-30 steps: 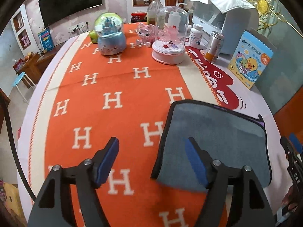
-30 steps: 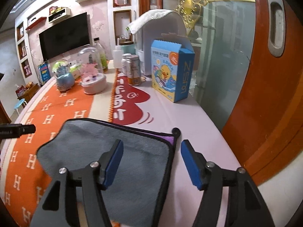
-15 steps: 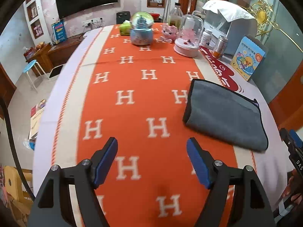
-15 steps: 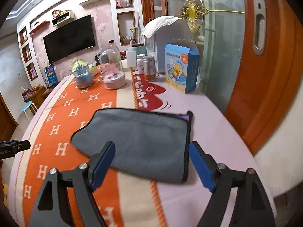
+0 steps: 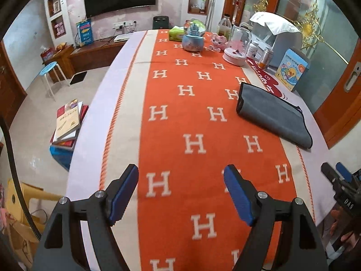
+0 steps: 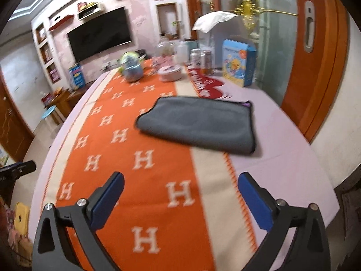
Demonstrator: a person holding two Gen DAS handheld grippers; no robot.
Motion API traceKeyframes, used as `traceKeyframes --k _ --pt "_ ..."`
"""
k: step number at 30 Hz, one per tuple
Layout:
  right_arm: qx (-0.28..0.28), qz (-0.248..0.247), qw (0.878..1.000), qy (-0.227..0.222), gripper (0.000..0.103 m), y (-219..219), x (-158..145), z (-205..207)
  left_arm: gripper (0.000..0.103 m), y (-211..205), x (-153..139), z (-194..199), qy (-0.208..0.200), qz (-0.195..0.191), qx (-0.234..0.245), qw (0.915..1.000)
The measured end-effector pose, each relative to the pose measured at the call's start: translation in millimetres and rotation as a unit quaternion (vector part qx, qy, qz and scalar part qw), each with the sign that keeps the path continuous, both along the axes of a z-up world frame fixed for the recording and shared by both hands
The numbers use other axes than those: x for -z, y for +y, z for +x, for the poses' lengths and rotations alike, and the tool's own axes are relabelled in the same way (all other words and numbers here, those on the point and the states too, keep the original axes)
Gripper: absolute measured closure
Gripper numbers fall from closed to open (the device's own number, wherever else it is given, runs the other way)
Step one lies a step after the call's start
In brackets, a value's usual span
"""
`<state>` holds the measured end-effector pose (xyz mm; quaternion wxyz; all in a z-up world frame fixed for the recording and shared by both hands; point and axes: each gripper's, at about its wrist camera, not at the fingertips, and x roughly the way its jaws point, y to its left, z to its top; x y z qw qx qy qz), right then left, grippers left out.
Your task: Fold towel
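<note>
A grey towel (image 5: 273, 115) with dark edging lies folded flat on the table's right side, half on the orange H-patterned runner (image 5: 191, 122). It also shows in the right wrist view (image 6: 198, 124). My left gripper (image 5: 180, 180) is open and empty, well back from the towel over the runner near the table's front. My right gripper (image 6: 180, 188) is open and empty, also back from the towel. The right gripper's tip shows at the right edge of the left wrist view (image 5: 338, 178).
At the table's far end stand a blue snow globe (image 5: 193, 38), a pink glass-domed music box (image 5: 237, 49), bottles and cans (image 5: 264, 56), a duck-print box (image 5: 291, 72) and a white appliance (image 5: 275, 33). An orange door (image 6: 315, 56) is to the right. Books (image 5: 67, 122) and a stool (image 5: 48, 67) stand on the floor at left.
Both grippers have pulled back and up from the towel toward the table's front. The towel lies where it was, now far ahead of both.
</note>
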<state>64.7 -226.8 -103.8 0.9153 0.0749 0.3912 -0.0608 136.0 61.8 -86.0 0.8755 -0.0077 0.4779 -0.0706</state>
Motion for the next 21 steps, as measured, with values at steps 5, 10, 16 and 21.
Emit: traceKeyframes --k 5,10,16,21 --pt "-0.024 0.014 0.999 0.023 0.001 22.3 -6.1 -14.5 0.026 19.5 -7.2 -31.5 0.005 -0.002 -0.009 0.9999" --pt "-0.05 0.003 0.998 0.039 0.001 37.4 -24.2 -25.0 0.026 29.9 -18.8 -52.2 0.009 -0.003 -0.028 0.9995" --pt "-0.082 0.016 0.995 0.051 0.0 41.4 -49.7 -43.0 0.022 31.2 -39.8 -72.9 0.005 -0.03 -0.051 0.9982" --pt "-0.097 0.015 0.994 0.055 0.0 39.0 -72.2 -59.1 0.022 11.6 -55.0 -86.2 0.005 -0.033 -0.049 0.9983"
